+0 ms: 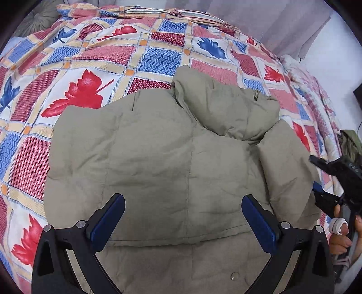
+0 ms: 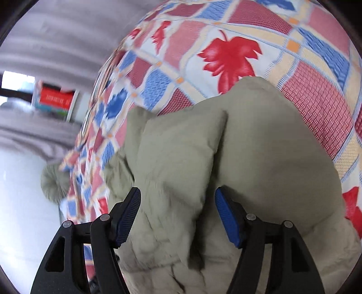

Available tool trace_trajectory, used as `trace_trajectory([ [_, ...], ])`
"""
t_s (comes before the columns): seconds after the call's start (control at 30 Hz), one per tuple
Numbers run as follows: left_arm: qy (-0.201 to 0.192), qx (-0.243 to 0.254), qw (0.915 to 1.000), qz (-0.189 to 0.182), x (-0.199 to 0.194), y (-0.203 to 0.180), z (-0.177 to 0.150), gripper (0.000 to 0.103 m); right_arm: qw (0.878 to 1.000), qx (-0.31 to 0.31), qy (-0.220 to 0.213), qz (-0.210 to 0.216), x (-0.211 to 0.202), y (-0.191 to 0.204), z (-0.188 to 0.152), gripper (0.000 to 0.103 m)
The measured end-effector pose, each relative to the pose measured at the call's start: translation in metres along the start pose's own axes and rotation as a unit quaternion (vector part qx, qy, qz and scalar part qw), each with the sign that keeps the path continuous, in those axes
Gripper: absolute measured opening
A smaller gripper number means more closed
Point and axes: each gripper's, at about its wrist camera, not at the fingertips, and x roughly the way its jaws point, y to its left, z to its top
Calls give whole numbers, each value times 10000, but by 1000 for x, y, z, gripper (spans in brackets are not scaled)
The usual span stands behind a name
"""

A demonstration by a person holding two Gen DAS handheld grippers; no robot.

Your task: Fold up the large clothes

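Note:
An olive-green padded jacket (image 1: 158,158) lies on the bed, its body partly folded over and a puffy sleeve or hood bunched at its far right. My left gripper (image 1: 183,210) hovers over the jacket's near part, open and empty. My right gripper (image 2: 177,205) is open, its blue pads either side of a raised fold of the jacket (image 2: 203,147); I cannot tell if they touch it. In the left wrist view the right gripper (image 1: 325,178) shows at the jacket's right edge, held by a hand.
The bed has a patchwork cover (image 1: 95,58) with red and blue leaves. A pillow (image 1: 158,13) lies at its far end. Grey curtains (image 2: 45,34) and a white floor (image 2: 20,192) lie beyond the bed's edge. A grey round cushion (image 2: 53,183) sits at the bedside.

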Motion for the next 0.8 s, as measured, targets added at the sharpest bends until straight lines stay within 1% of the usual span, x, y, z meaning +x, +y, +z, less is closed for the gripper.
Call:
trace_trajectory([
  [0.03,-8,-75,9999,-143,-2,5,1,103,10000,24,21,40,4,4,1,34],
  [0.07,-20,-164,9994,-301,-5,12,1,103,10000,-40,65,25,7,10,1,19],
  [0.1,-31,-235,9989,-405,-7,18,1,103,9996,-254,70,28,9,22,-1,11],
  [0.13,-45,-302,9982,-511,-9,24,2,103,9986,-512,70,57,11,35,-6,10],
  [0.2,-39,-461,9958,-787,-13,37,2,103,9915,-1284,162,115,16,66,-21,10],
  [0.23,-25,-573,9941,-925,-15,44,3,103,9825,-1841,258,87,20,87,-35,10],
  [0.3,-16,-801,9900,-1158,-17,55,3,103,9632,-2651,444,-9,29,113,-62,10],
  [0.4,-31,-1097,9833,-1449,-19,68,5,103,9359,-3435,726,-274,51,133,-101,10],
  [0.5,15,-1150,9796,-1647,-17,71,6,103,9141,-3885,1008,-574,74,136,-135,10],
  [0.57,117,-1114,9773,-1801,-13,68,6,103,9044,-4035,1164,-758,85,132,-150,11],
  [0.6,177,-1093,9760,-1873,-10,65,6,103,9014,-4071,1207,-845,90,129,-154,12],
  [0.63,233,-1077,9745,-1955,-7,63,5,103,8981,-4104,1282,-923,94,127,-158,17],
  [0.67,292,-1069,9722,-2063,-4,60,5,103,8971,-4107,1352,-906,95,123,-161,24],
  [0.73,381,-1131,9679,-2211,1,57,3,103,8995,-4061,1392,-814,91,119,-162,58],
  [0.77,418,-1160,9662,-2263,4,55,2,103,9002,-4062,1360,-784,86,118,-162,63],
  [0.8,459,-1163,9659,-2266,6,53,1,103,9003,-4070,1341,-763,80,116,-160,64],
])
